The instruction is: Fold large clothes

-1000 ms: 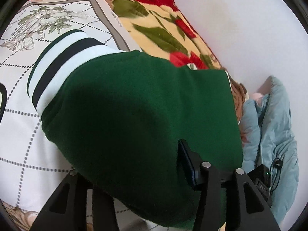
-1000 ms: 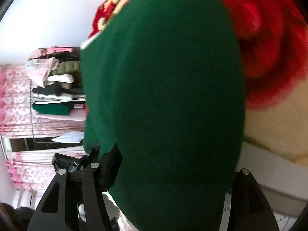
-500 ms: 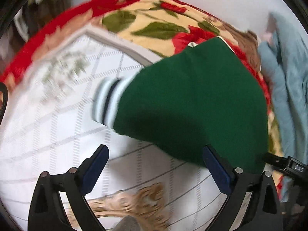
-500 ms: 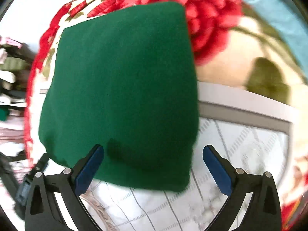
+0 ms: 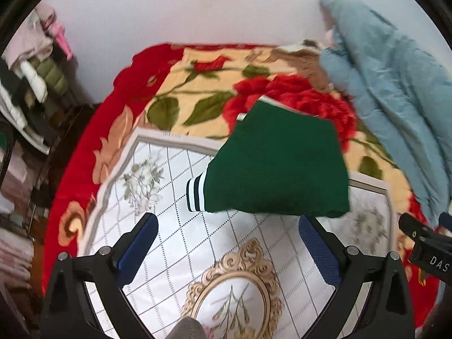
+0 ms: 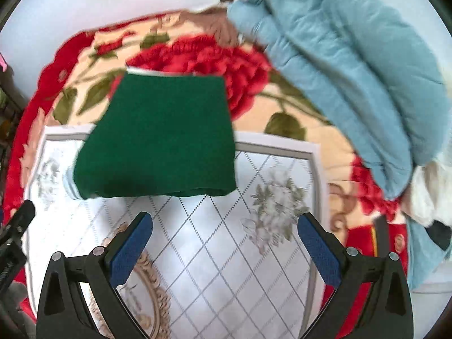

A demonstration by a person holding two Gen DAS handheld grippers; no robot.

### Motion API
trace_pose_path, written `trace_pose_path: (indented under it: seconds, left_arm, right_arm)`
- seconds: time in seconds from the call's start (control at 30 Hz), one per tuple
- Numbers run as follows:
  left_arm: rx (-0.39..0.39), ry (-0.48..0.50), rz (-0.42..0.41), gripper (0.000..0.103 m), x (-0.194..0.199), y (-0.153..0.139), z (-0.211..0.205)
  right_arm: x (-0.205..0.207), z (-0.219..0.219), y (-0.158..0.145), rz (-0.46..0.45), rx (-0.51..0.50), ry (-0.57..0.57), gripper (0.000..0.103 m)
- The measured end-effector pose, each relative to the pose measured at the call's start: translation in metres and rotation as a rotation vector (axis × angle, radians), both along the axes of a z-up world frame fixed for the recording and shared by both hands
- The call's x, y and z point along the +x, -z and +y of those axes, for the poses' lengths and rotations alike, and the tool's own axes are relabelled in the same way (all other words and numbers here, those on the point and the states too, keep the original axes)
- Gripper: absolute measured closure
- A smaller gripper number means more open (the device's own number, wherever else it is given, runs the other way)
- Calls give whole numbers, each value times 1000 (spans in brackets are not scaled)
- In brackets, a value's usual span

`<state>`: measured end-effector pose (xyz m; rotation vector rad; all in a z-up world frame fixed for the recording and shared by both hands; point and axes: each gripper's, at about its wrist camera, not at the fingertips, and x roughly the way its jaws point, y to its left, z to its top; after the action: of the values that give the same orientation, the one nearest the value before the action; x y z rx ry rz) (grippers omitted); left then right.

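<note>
Left gripper [image 5: 227,236]: jaws spread wide, nothing between the blue pads; pointing steeply down at the bed.
Right gripper [image 6: 224,233]: jaws likewise spread wide and empty; a black corner of the other gripper shows at the left edge of its view.
Surface under grippers: white quilted mat [image 5: 175,203] with dotted diamond lines, grey flower prints, and a gold scrolled oval frame motif [image 5: 234,291] just below the left gripper's fingers.
Green garment [image 5: 278,169]: folded into a compact block, released, lying just beyond both grippers' fingertips; its near edge sits on the mat, its far edge reaches onto the blanket. From the left gripper it lies ahead and slightly right; from the right gripper, ahead and slightly left.
Cuff [image 5: 195,195]: white with dark stripes, sticking out at the garment's left side.
Blanket [image 5: 197,84]: red and cream with large roses and green leaves, under the mat and beyond it.
Blue padded coat [image 6: 353,65]: heaped far right of the garment.
Room: pale wall [image 5: 197,8] behind the bed; stacked clothes [image 5: 34,65] far left.
Writing: white letters "DAS" [image 5: 439,264] on a black part at the right edge of the left view; remainder cut off.
</note>
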<state>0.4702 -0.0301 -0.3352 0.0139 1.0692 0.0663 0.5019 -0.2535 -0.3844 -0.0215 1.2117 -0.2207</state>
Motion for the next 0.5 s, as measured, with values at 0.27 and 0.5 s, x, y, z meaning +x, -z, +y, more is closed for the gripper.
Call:
trace_pose_path:
  seconds: [0.27, 0.5]
  left_arm:
    - [9, 33, -79, 1, -83, -122, -6]
    - [6, 45, -159, 1, -155, -206, -8]
  right_arm:
    - [-104, 4, -146, -128, -31, 13, 0]
    - [-198, 3, -259, -237, -26, -23, 0]
